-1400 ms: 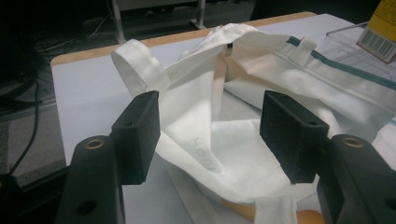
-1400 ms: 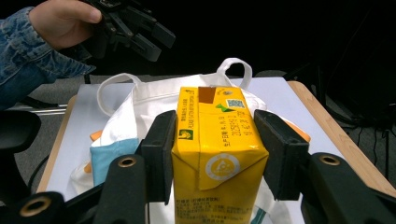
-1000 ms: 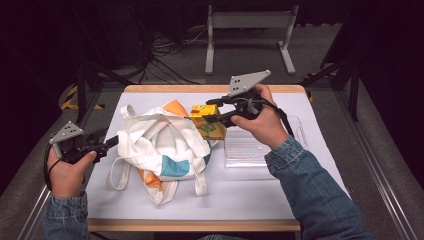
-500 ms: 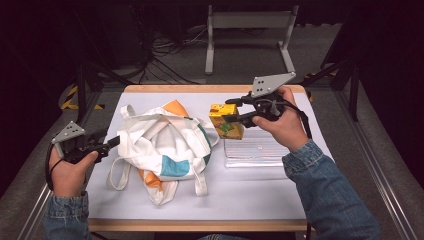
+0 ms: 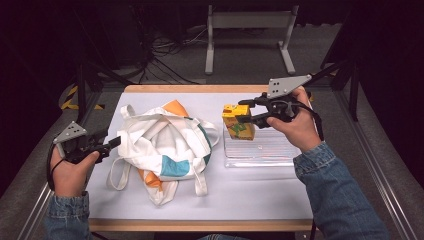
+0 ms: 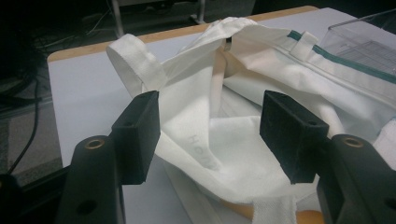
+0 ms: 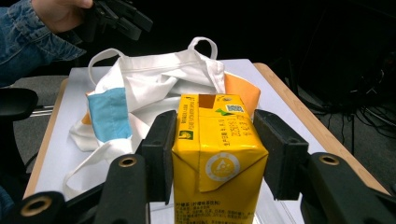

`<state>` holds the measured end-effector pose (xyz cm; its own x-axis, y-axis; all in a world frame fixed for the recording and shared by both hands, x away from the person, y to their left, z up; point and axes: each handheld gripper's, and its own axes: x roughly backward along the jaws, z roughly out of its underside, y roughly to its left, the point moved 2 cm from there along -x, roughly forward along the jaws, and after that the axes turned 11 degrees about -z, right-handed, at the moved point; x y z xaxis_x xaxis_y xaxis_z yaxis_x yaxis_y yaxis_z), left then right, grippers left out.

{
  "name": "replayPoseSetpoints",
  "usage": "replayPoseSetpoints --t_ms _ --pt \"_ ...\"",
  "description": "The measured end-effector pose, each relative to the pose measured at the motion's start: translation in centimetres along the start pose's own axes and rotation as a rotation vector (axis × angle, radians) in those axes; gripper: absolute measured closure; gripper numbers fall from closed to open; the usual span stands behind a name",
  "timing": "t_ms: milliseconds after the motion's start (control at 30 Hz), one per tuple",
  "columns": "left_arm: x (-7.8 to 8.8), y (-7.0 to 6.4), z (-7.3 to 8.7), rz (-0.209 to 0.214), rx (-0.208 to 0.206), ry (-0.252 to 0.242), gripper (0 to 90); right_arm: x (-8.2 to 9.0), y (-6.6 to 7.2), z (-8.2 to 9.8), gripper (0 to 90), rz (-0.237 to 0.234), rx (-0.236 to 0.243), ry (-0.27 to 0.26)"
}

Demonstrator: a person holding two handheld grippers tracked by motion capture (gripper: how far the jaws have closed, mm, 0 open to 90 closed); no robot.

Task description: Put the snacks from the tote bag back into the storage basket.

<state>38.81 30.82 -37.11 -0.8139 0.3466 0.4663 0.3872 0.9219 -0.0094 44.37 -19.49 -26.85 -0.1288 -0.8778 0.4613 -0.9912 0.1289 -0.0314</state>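
A yellow juice carton point(image 5: 238, 122) stands upright on the left end of a clear plastic tray point(image 5: 265, 155). My right gripper point(image 5: 240, 111) is shut on the carton's upper part; in the right gripper view both pads press the sides of the carton point(image 7: 217, 158). A white tote bag point(image 5: 165, 145) with teal and orange patches lies crumpled at the table's middle. At the bag's left edge my left gripper point(image 5: 111, 140) is open. In the left gripper view, its jaws stand wide apart over the bag's white fabric point(image 6: 243, 93).
The white-covered table point(image 5: 260, 200) has a wooden rim. The bag's handles point(image 5: 117, 175) trail toward the front. Beyond the far edge stand a metal frame point(image 5: 250, 30) and floor cables. The left hand and its gripper point(image 7: 116, 18) show beyond the bag point(image 7: 154, 79).
My right gripper has carried the carton rightward from beside the bag onto the clear tray and turned it upright. The left gripper has stayed at the bag's left edge.
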Motion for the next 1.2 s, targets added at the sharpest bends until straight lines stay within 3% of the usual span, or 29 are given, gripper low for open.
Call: replayPoseSetpoints --t_ms 400,767,1200 --pt "0.6 0.1 0.3 -0.016 0.007 0.000 39.3 0.6 -1.1 2.4 51.5 0.012 -0.023 0.002" --pt "0.5 0.2 0.3 -0.014 0.006 -0.001 39.3 -0.4 -1.5 4.8 51.5 0.017 -0.036 0.024" --pt "0.2 0.1 0.1 -0.007 0.002 -0.001 39.3 -1.4 -1.1 6.6 51.5 -0.010 -0.056 0.035"
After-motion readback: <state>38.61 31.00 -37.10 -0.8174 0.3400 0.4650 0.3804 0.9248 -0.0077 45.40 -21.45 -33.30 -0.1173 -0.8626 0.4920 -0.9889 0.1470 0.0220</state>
